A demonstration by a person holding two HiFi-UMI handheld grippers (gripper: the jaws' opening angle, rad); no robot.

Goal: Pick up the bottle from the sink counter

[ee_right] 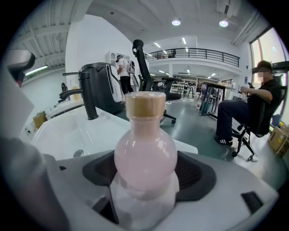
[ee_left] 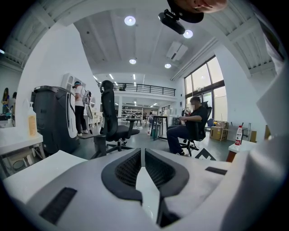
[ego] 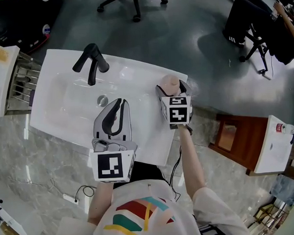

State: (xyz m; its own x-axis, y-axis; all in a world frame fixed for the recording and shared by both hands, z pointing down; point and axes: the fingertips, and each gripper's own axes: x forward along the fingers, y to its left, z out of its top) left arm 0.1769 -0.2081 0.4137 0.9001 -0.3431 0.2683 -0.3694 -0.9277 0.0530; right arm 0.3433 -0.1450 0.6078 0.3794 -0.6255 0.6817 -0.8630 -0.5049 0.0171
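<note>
Where the grey floor (ego: 181, 33) of a wide, open workroom spreads out on the far side, a white sink counter (ego: 134, 75) stands just in front of the person, its shallow basin taking up most of the top. Beyond it, an office chair (ego: 132, 1) stands on the floor, and a seated person (ee_right: 253, 108) sits further off to the right. A black faucet (ego: 91, 61) rises at the far left of the basin, with the drain (ego: 102, 99) nearer, about mid-basin. The right gripper (ego: 171, 89) reaches to the far right corner of the counter, its jaws closed on either side of the bottle (ee_right: 144, 158) (pink, round-shouldered, with a tan cap), gripping it at the body below the bulge; whether its base touches the counter cannot be told. The left gripper (ego: 115, 109) hangs over the near side of the basin, left of the bottle and apart from it, its jaws drawn in to a narrow slit with nothing between them.
</note>
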